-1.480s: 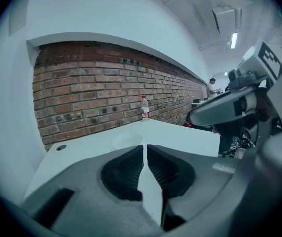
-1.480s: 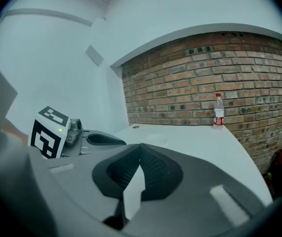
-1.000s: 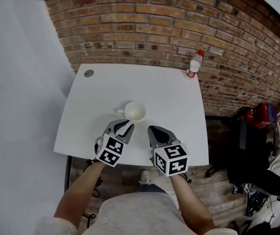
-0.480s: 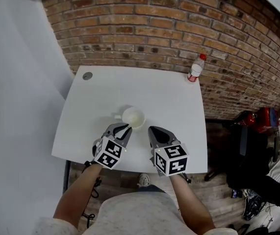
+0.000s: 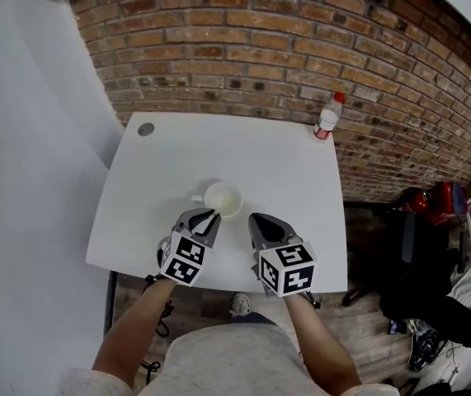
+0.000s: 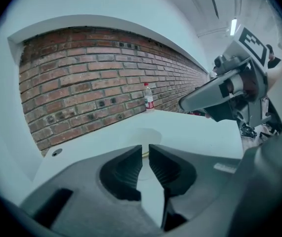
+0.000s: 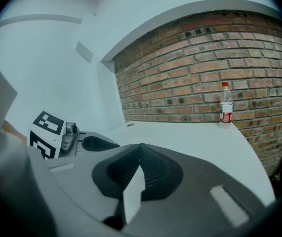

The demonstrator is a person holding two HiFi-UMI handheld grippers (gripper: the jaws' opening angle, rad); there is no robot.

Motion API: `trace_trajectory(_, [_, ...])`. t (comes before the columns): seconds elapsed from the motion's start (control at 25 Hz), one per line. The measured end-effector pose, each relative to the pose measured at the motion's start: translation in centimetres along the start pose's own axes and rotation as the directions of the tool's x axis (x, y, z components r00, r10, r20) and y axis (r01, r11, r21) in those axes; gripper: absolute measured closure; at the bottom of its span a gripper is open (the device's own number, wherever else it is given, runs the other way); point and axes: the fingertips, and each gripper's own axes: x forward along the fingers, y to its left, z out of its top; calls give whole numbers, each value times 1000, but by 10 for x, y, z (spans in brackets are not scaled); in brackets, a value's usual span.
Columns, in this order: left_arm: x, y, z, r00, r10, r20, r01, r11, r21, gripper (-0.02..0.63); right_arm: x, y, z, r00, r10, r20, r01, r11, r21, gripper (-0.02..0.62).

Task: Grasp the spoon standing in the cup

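spoon [image 5: 211,215]: stands in the cup [image 5: 225,198], near the middle of the counter [image 5: 293,167]; its handle leans out over the near rim, toward the person.
long axis: tilted, rising from inside the cup toward the left claw [image 5: 204,220], roughly in line with that claw's reach.
direction from claw: straight ahead of the left claw; the handle's free end comes right up to its tips.
nearer claw: the left one, clearly. the right claw [image 5: 260,219] sits beside it, off to the cup's near right, apart from both cup and spoon.
left claw: jaws a narrow slit apart, not closed. in the left gripper view a pale sliver shows in the slit with the cup behind it. it looks like the handle's end, but i can't tell whether the pads touch it.
right claw: jaws pressed tip to tip, nothing between them.
coming move: as i judge it, a short push forward with the slit kept lined up on the handle, then a squeeze. sideways drift would likely nudge the handle round the rim, or tip the cup.
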Motion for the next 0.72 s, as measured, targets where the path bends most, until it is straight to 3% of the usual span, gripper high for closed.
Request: trace_trajectory(0.72, [-60, 5, 44, 982, 93, 165, -84, 994, -64, 563, -30, 36, 4, 998, -20, 62, 21, 1000, -16, 589])
